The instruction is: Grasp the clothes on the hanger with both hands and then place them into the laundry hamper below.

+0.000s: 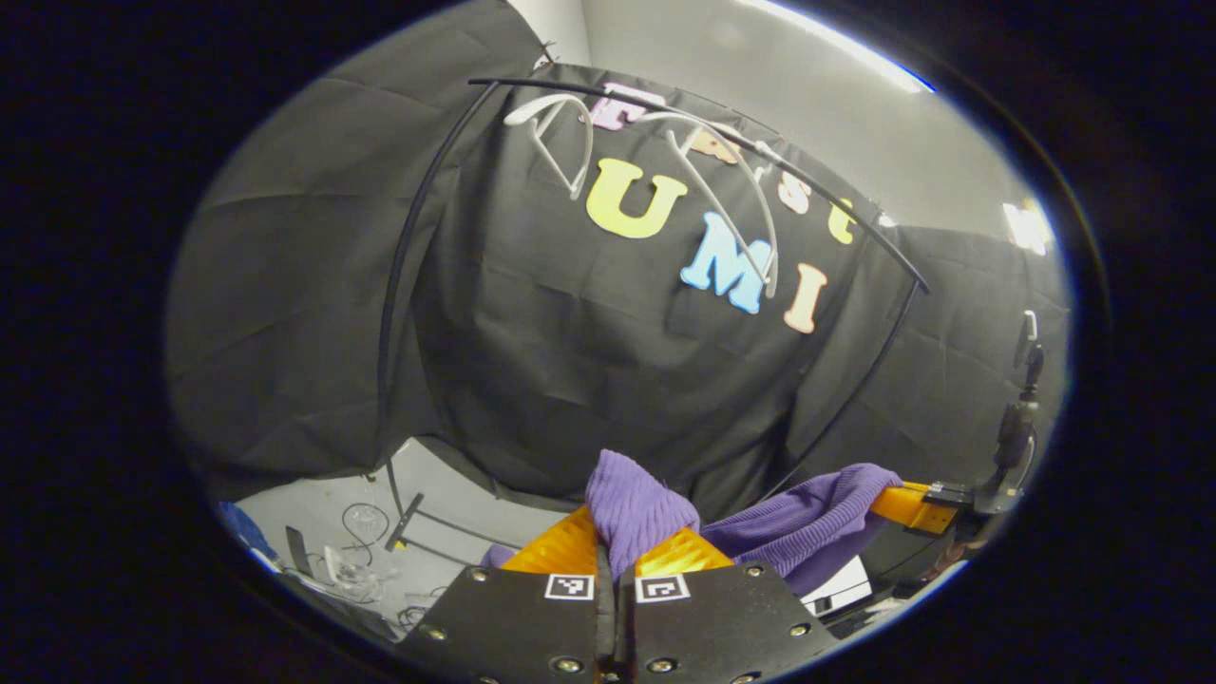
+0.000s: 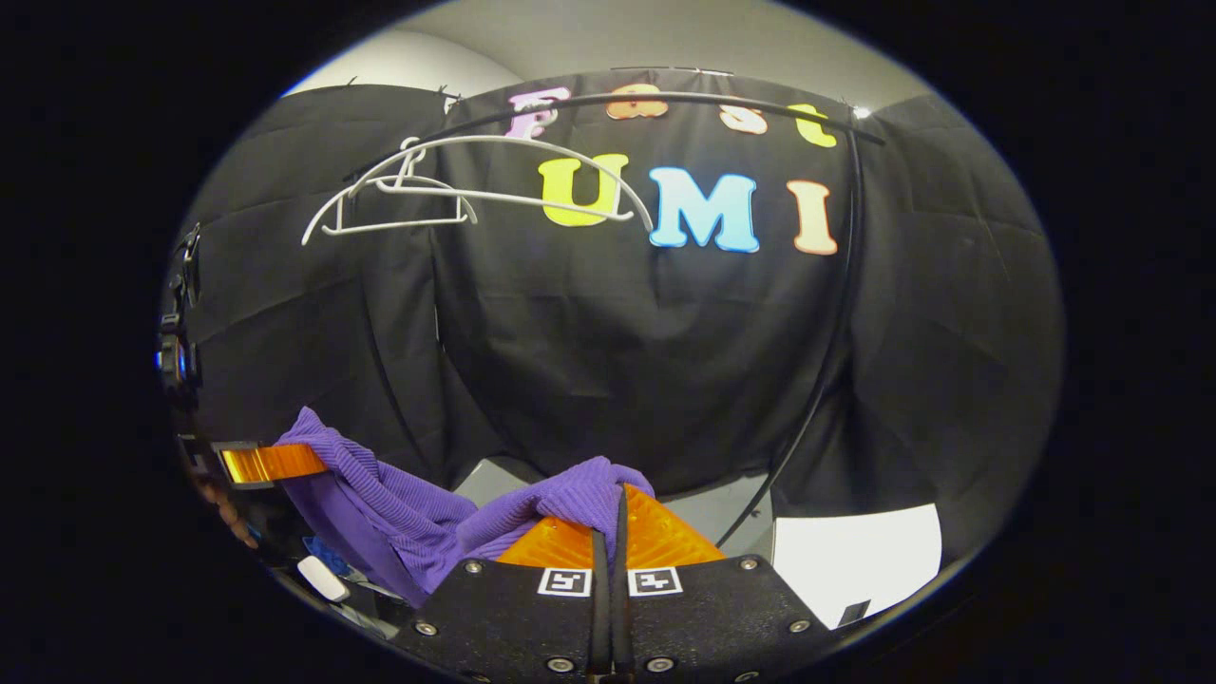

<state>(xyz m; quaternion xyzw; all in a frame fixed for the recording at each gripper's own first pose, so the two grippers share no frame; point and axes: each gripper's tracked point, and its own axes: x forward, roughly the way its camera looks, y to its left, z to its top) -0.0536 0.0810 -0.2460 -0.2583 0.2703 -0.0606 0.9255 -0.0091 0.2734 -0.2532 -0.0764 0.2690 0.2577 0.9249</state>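
Clearly, both grippers were clenched on the same purple ribbed garment (image 1: 636, 508), which hung stretched between them, off the hangers and low in the booth. In the left gripper view, the left gripper (image 1: 616, 560) had its two fingers pressed together with a bunch of the cloth standing up between them. From there the cloth ran to the right and draped over the other gripper (image 1: 907, 505), seen farther off at the right edge.

In the right gripper view, the right gripper (image 2: 613, 537) was likewise closed, with a fold of the garment (image 2: 570, 499) pinched between its fingers and spilling over the left one. The fabric sagged leftward to the left gripper (image 2: 271, 463), visible at the far left with cloth wrapped over its fingers.

Above, two white hangers (image 2: 418, 195) hung bare from a thin black rail (image 2: 665, 97) against the black cloth wall; in the left gripper view the hangers (image 1: 665, 180) sat tilted under that rail (image 1: 760, 152). A grey floor (image 1: 446, 513) with loose cables showed at lower left, and a white patch (image 2: 855, 560) lay at lower right in the right gripper view. I could not tell where the hamper stood.
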